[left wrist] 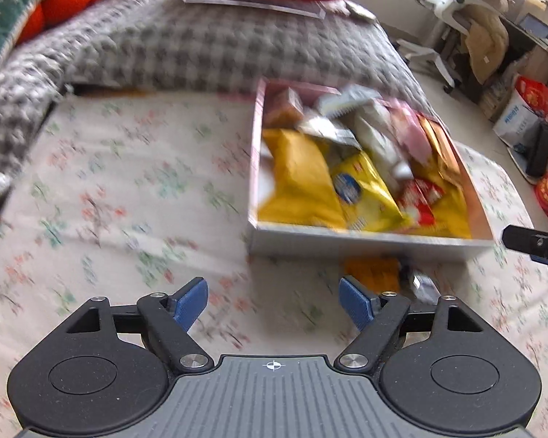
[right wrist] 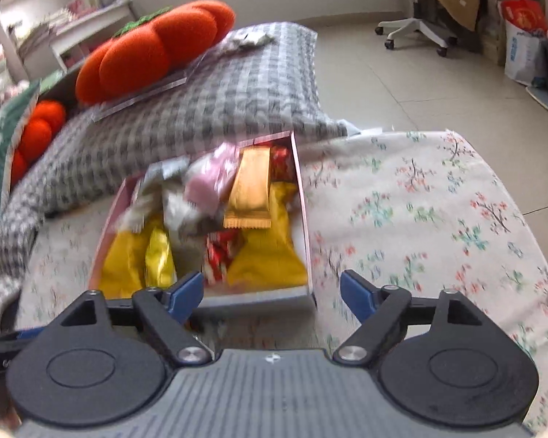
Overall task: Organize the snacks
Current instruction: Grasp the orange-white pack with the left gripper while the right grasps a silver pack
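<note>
I am working over a bed with a flowered sheet [left wrist: 128, 189]; a grey checked blanket [right wrist: 215, 102] lies bunched behind, with an orange pumpkin cushion [right wrist: 157, 47] on top of it. On the sheet sits a shallow pink box [left wrist: 365, 239], and it is already crowded with snacks: large yellow bags [left wrist: 303, 179] at the near end, a gold bar [right wrist: 250, 189] lying on top, red sweets [right wrist: 219, 255], and pink and silver packets towards the far end. By my judgement most of the job is done, since nearly everything I can see is inside the box.

What is left lies just outside its near wall: an orange packet [left wrist: 374, 273] and a small silvery packet [left wrist: 425, 284] beside it on the sheet, both blurred.

My left gripper [left wrist: 272, 301] hovers low over the sheet with its jaws spread wide and nothing between them, the loose packets just beyond its right finger. My right gripper [right wrist: 272, 294] hangs over the box's near edge, also spread wide and empty.
</note>
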Available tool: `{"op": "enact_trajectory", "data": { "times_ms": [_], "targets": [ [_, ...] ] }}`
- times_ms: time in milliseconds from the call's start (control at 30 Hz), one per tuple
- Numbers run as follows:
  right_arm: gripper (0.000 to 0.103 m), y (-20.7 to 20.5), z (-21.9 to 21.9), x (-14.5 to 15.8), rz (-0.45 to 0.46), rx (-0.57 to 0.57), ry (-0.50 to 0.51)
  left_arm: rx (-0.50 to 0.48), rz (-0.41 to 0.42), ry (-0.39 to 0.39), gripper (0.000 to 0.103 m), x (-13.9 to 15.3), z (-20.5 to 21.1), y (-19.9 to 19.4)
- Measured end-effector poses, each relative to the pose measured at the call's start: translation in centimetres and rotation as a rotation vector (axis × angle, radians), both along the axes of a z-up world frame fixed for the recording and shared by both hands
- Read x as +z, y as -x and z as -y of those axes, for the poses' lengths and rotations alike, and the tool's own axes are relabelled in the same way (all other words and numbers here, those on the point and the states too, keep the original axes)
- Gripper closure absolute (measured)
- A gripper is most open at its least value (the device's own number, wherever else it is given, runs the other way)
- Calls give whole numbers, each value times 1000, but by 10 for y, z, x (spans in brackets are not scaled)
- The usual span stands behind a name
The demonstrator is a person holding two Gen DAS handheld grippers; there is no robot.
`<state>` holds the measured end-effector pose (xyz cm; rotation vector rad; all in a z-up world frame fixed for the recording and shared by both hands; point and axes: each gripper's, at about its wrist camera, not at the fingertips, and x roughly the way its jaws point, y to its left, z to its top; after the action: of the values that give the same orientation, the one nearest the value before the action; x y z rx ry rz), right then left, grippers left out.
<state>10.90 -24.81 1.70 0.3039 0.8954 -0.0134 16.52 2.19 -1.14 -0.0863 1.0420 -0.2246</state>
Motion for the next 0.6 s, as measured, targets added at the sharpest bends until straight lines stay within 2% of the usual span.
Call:
{"op": "enact_trajectory", "data": {
  "times_ms": [267,467,600],
  "targets": [
    [19,22,-2,-15,-122,6,-51,-112,0,-14,23,-16,44,17],
    [18,20,-4,-17,-142,8,-66,-143,-19,-12,23,-36,69,15],
    [18,19,-8,-22,-162,22,-57,-159,36,-61,22,-42,82,14]
  ]
}}
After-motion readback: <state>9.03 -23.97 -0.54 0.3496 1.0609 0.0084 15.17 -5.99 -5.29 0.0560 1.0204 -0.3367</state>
